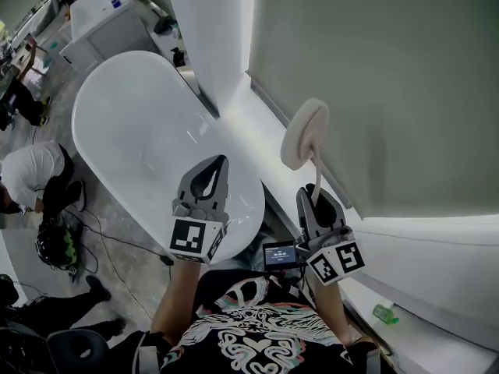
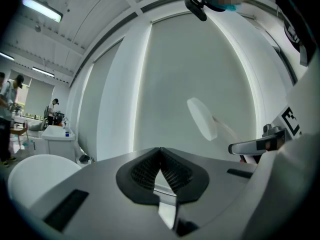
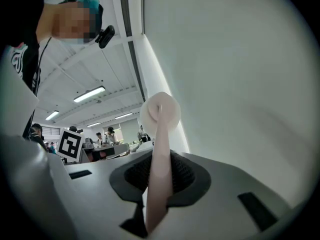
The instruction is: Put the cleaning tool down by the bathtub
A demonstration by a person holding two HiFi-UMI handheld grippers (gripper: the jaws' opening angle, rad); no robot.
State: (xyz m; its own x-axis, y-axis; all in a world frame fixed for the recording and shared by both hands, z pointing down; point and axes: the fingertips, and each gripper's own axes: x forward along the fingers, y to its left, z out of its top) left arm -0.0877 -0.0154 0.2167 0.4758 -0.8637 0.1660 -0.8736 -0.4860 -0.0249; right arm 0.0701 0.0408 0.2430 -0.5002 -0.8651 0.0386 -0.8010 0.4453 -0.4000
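The job is only partly done, I'd say: the cleaning tool is up in the air, not yet set down anywhere. The right gripper has its jaws clamped on the tool's pale handle, low on the shaft. The round white pad stands upright above them, over the white ledge that runs along the wall on the right. The bathtub lies to the left and farther off, with its near end just beside the two grippers.

The left gripper hovers over the tub's near rim. Its jaws are closed tip to tip with nothing between them, so it takes no part in the carrying.

What remains, as I judge it, is to lower the tool to a resting spot beside the tub, either on the ledge or on the floor by its side, and then open the right jaws to release it.
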